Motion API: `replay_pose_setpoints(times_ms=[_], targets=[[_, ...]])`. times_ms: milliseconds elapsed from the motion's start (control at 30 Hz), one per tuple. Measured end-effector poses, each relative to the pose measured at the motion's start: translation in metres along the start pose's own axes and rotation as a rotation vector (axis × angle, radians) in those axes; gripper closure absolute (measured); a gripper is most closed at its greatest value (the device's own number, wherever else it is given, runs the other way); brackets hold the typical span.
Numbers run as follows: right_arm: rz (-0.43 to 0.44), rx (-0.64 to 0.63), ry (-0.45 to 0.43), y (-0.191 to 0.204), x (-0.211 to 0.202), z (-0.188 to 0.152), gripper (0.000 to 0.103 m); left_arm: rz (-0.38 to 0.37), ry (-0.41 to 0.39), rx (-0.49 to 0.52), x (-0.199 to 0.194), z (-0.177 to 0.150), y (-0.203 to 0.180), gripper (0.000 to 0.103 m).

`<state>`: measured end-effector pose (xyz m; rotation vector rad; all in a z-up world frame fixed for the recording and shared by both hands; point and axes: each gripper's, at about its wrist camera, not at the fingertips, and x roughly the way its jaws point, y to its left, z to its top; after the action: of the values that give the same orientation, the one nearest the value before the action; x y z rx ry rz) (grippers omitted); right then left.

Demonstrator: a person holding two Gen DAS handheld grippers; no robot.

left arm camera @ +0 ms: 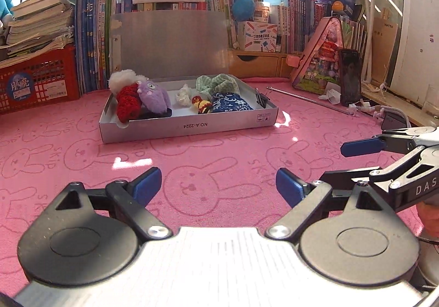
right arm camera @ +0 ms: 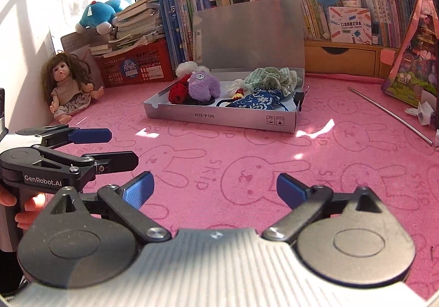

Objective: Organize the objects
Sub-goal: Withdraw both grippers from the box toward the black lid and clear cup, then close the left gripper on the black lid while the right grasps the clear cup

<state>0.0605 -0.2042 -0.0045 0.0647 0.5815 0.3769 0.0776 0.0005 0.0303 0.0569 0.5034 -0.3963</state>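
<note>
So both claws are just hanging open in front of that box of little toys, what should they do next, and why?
Probably bring the lid down. Both the left gripper and the right gripper are open and empty, short of the silver box. The purple plush, blue pouch and the rest already lie inside, and its lid stands upright.

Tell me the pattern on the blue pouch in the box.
White flowers on dark blue pouch; the right wrist view shows it best.

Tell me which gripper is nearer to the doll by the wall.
Left. The left gripper hovers open on the doll's side of the pink mat. The right gripper, also open, sits farther away, across from the box.
</note>
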Motion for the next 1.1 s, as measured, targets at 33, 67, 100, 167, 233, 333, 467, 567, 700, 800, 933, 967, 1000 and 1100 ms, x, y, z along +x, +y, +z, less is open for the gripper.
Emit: replay_pose_setpoints(times_ms=[33,67,100,167,233,333,467,567,700,800,933,967,1000,1100], targets=[[-0.002,-0.011,0.006,0.003,0.000,-0.004,0.003,0.000,0.003,0.001,-0.001,-0.003,0.000,0.010],[-0.002,-0.018,0.013,0.006,-0.001,-0.007,0.003,-0.002,0.008,-0.002,-0.004,-0.007,-0.001,0.010],[-0.002,-0.023,0.019,0.009,-0.002,-0.010,0.003,-0.003,0.013,-0.006,-0.006,-0.009,0.000,0.010],[-0.003,-0.032,0.029,0.013,-0.004,-0.016,0.003,-0.006,0.020,-0.017,-0.009,-0.015,0.000,0.010],[-0.007,-0.049,0.032,0.018,-0.007,-0.021,0.003,-0.009,0.028,-0.028,-0.014,-0.021,0.000,0.010],[-0.011,-0.070,0.041,0.026,-0.012,-0.030,0.003,-0.011,0.035,-0.028,-0.020,-0.028,-0.001,0.010],[-0.017,-0.105,0.053,0.036,-0.018,-0.039,0.002,-0.015,0.037,-0.011,-0.028,-0.034,-0.004,0.010],[-0.013,-0.115,0.062,0.041,-0.021,-0.044,0.001,-0.024,0.039,-0.003,-0.032,-0.038,-0.005,0.010],[-0.010,-0.135,0.073,0.049,-0.024,-0.050,0.001,-0.034,0.047,-0.001,-0.034,-0.043,-0.006,0.010],[-0.013,-0.156,0.074,0.054,-0.025,-0.052,0.001,-0.043,0.057,-0.007,-0.034,-0.046,-0.006,0.010],[-0.023,-0.168,0.075,0.056,-0.021,-0.054,0.001,-0.064,0.067,-0.010,-0.031,-0.049,-0.008,0.010],[-0.027,-0.169,0.076,0.057,-0.019,-0.054,0.001,-0.072,0.067,-0.011,-0.030,-0.050,-0.009,0.010],[-0.030,-0.171,0.079,0.057,-0.018,-0.054,0.001,-0.081,0.069,-0.010,-0.029,-0.050,-0.010,0.010],[-0.030,-0.183,0.076,0.059,-0.015,-0.055,0.003,-0.106,0.069,-0.016,-0.026,-0.050,-0.011,0.011]])
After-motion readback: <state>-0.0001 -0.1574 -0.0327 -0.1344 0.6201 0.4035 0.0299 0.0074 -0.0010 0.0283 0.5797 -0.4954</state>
